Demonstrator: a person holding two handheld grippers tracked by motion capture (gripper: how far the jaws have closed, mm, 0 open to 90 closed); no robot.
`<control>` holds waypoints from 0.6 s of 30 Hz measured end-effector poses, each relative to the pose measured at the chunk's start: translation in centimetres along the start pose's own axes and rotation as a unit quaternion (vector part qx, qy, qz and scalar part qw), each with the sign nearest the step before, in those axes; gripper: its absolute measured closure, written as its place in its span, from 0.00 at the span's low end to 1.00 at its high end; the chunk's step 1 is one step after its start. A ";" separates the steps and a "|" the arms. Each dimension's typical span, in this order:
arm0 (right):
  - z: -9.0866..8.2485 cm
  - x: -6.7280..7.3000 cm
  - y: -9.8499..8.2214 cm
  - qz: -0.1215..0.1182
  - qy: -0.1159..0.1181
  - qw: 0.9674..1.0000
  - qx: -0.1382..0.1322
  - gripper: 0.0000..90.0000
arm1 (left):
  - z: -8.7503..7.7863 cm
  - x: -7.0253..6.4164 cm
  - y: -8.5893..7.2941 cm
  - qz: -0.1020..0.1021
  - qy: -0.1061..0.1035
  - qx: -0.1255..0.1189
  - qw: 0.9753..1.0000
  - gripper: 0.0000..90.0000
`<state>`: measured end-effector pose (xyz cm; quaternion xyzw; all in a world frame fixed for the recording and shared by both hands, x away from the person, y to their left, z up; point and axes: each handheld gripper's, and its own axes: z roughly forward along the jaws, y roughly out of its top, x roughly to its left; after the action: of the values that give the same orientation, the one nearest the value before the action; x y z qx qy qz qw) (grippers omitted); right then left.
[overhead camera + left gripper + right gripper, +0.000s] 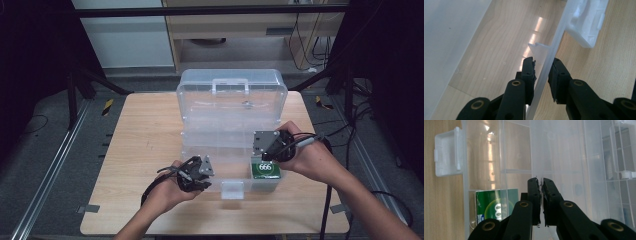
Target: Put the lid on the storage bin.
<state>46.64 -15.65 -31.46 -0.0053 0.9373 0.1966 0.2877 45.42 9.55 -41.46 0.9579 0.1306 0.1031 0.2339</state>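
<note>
A clear plastic organiser box stands open in the middle of the wooden table. My left gripper is at the box's front edge. In the left gripper view its jaws straddle the thin front wall and press on it from both sides. My right gripper hangs over the front right compartment, where a green packet lies. In the right gripper view its jaws are pinched on a thin clear upright edge of the inner tray, with the green packet just to their left.
The box's white latch sticks out over the table at the front middle, also seen as the latch and the latch. The raised lid with its handle stands at the back. Cables and dark frame legs surround the table.
</note>
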 end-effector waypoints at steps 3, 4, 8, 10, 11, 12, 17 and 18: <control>-0.1 0.2 -0.1 -0.002 0.002 1.000 0.001 0.95 | 0.0 -0.1 0.0 -0.001 0.001 -0.001 1.000 0.83; -0.1 0.3 -0.1 0.000 0.003 1.000 0.001 0.95 | 0.0 -0.1 0.0 -0.001 0.002 -0.001 1.000 0.83; -0.1 0.5 -0.2 0.001 0.007 1.000 -0.001 0.95 | 0.0 -0.1 -0.1 0.002 0.004 -0.003 1.000 0.83; -0.1 0.6 -0.2 0.000 0.008 1.000 -0.001 0.95 | 0.0 -0.1 -0.1 0.003 0.007 -0.005 1.000 0.83; -0.1 0.6 -0.3 0.001 0.008 1.000 -0.001 0.95 | 0.0 -0.1 -0.1 0.003 0.006 -0.006 1.000 0.83; -0.1 0.7 -0.3 0.002 0.009 1.000 -0.001 0.95 | 0.0 -0.2 -0.1 -0.002 0.004 -0.005 1.000 0.83; -0.1 0.6 -0.2 -0.001 0.011 1.000 0.000 0.94 | 0.0 -0.2 -0.2 0.003 0.008 -0.009 1.000 0.81; -0.1 0.6 -0.2 -0.001 0.011 1.000 0.000 0.94 | -0.1 -0.4 -0.4 -0.013 0.009 -0.014 1.000 0.80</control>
<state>46.11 -15.84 -31.79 -0.0081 0.9406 0.1963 0.2771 44.95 9.80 -41.55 0.9518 0.1440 0.1107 0.2473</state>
